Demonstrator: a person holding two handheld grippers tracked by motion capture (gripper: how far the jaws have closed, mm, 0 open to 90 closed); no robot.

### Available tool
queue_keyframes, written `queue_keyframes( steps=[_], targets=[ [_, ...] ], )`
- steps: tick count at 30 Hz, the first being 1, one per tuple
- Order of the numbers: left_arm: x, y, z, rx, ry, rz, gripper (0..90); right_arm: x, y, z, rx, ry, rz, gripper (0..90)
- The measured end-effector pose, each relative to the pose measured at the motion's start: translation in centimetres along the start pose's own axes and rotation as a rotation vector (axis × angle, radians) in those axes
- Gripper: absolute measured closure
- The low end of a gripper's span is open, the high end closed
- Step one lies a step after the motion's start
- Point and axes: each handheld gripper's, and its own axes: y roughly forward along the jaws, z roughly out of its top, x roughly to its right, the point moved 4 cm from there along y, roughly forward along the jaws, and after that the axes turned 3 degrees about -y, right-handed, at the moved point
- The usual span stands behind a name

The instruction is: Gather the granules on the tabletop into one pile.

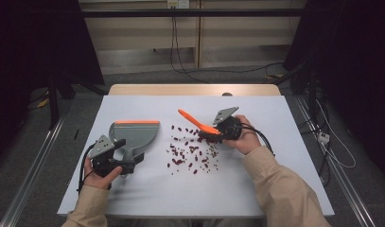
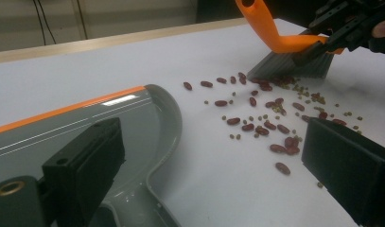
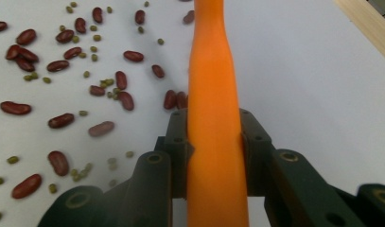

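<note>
A grey dustpan (image 1: pixel 135 132) with an orange front lip lies at the table's left, its handle pointing toward me. My left gripper (image 1: pixel 126 163) stands open at that handle; in the left gripper view the dustpan (image 2: pixel 86 127) handle runs down between the spread jaws of the left gripper (image 2: pixel 214 142). Red beans and small green ones (image 1: pixel 190 151) are scattered mid-table. My right gripper (image 1: pixel 218 130) is shut on the orange handle of a small brush (image 1: pixel 195 122), whose grey bristles (image 2: pixel 294 64) rest at the far right edge of the beans (image 2: pixel 266 127). The handle (image 3: pixel 211 71) runs up between the right gripper (image 3: pixel 214 127) jaws.
The white table (image 1: pixel 275 179) has bare room in front of and to the right of the beans. A wooden strip (image 1: pixel 195 90) runs along its far edge. Cables (image 1: pixel 332 151) lie on the floor to the right, and dark frames stand at both sides.
</note>
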Motion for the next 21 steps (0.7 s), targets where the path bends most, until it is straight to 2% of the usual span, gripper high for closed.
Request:
queue_keyframes(
  steps=[2,3,12,14,16,21],
  targets=[
    [0.0,0.0,0.0,0.002,0.005,-0.003,6.5,-0.4,-0.1,0.0,0.000,0.012,0.003,70.8],
    [0.0,0.0,0.0,0.003,0.009,-0.003,6.4,-0.6,-0.2,0.0,-0.007,-0.002,0.000,70.8],
    [0.1,-0.1,0.1,0.011,0.008,-0.013,5.9,-1.9,-0.5,0.3,0.001,-0.012,-0.001,71.0],
    [0.1,-0.1,0.0,0.005,0.011,-0.014,5.9,-1.7,-0.8,0.6,0.009,-0.012,-0.024,71.1],
    [0.1,0.0,0.0,0.004,0.013,-0.013,5.9,-1.3,-1.1,1.0,0.039,0.013,-0.023,71.1],
    [0.1,-0.1,0.1,0.014,0.009,-0.015,5.9,0.6,-1.3,1.8,0.080,0.055,-0.047,71.1]
  ],
)
